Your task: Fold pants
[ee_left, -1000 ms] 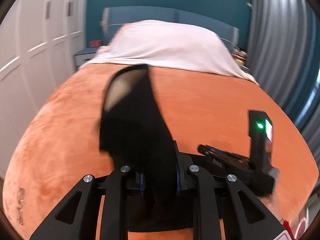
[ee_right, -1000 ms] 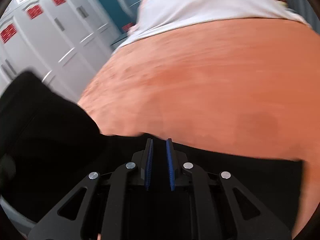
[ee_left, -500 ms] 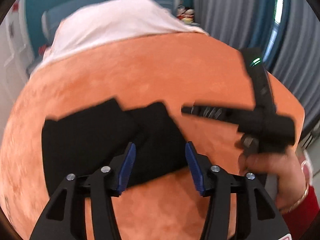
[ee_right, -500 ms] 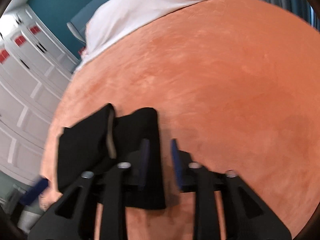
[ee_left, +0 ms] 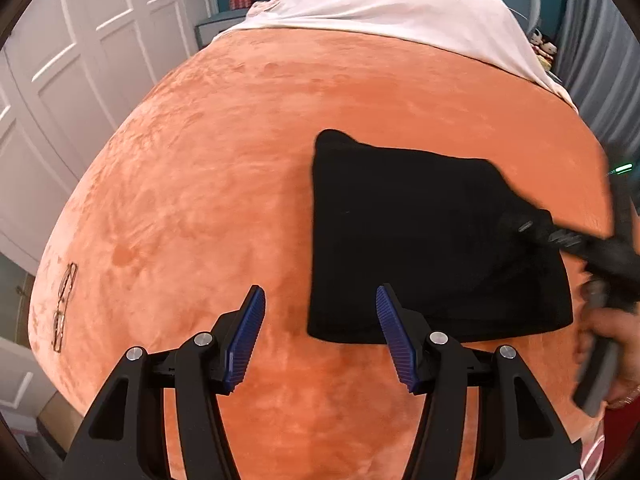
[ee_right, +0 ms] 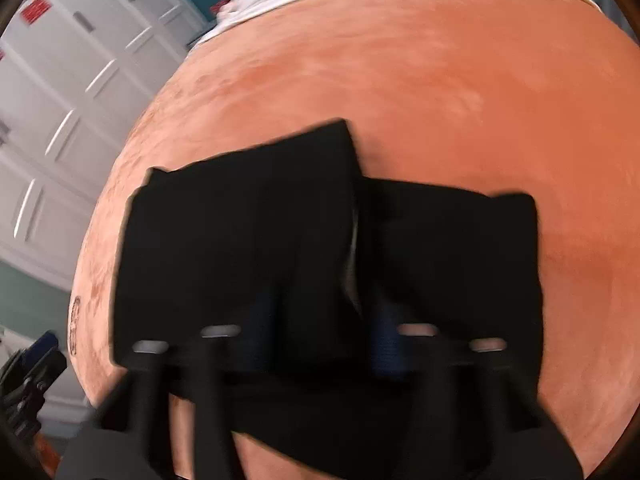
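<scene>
Folded pants (ee_left: 420,240) lie on the bed (ee_left: 240,160). Eyeglasses (ee_left: 64,304) lie on the bed well left of the pants, at its edge. Pillow (ee_left: 400,0) behind the pants.

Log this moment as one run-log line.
stage: fold done, release | folded black pants: flat on orange plush bedspread | left gripper: open, empty | right gripper: open, over pants

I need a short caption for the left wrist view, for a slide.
Open left gripper hovers beside folded black pants lying on the orange bedspread.
</scene>
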`<move>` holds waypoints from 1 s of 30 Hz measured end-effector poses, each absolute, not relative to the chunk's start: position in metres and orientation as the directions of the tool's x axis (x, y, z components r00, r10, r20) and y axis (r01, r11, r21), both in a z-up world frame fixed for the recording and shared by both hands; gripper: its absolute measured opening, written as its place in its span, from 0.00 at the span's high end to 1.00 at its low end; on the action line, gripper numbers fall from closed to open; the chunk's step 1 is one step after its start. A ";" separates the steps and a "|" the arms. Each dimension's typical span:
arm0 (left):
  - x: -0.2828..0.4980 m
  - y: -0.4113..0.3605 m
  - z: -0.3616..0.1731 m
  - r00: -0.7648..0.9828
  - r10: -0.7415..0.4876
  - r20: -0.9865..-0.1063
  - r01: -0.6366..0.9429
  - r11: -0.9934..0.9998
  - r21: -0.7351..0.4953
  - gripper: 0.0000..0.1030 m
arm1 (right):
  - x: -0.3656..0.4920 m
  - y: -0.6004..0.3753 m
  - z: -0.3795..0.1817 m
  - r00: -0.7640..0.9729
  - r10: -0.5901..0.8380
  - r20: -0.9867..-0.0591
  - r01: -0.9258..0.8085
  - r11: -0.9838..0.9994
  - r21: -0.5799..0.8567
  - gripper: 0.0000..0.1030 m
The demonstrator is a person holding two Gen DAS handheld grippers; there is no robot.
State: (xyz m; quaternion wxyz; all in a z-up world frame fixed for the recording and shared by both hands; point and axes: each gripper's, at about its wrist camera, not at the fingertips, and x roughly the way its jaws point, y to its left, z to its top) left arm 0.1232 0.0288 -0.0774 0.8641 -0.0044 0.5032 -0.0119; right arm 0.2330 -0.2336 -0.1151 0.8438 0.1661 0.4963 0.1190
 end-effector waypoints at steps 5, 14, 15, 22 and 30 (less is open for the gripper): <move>0.119 0.032 -0.068 0.514 -0.059 -0.856 0.002 0.998 -0.067 0.43 | 0.191 -0.255 -0.019 0.673 0.313 -0.670 -0.071 0.929 0.362 0.91; 0.123 0.003 -0.090 0.468 -0.064 -0.882 0.036 0.998 -0.054 0.36 | 0.147 -0.318 -0.140 0.551 0.296 -0.780 0.150 0.885 0.441 0.80; 0.122 0.000 -0.087 0.476 -0.061 -0.877 0.043 0.998 -0.046 0.36 | 0.142 -0.320 -0.129 0.590 0.294 -0.752 0.150 0.875 0.460 0.78; 0.129 -0.015 -0.085 0.487 -0.077 -0.870 0.066 0.997 -0.051 0.36 | 0.137 -0.336 -0.116 0.624 0.284 -0.727 0.150 0.870 0.469 0.67; 0.121 -0.024 -0.095 0.453 -0.071 -0.889 0.097 0.995 -0.031 0.36 | 0.223 -0.333 -0.115 0.626 0.274 -0.730 0.063 0.915 0.398 0.21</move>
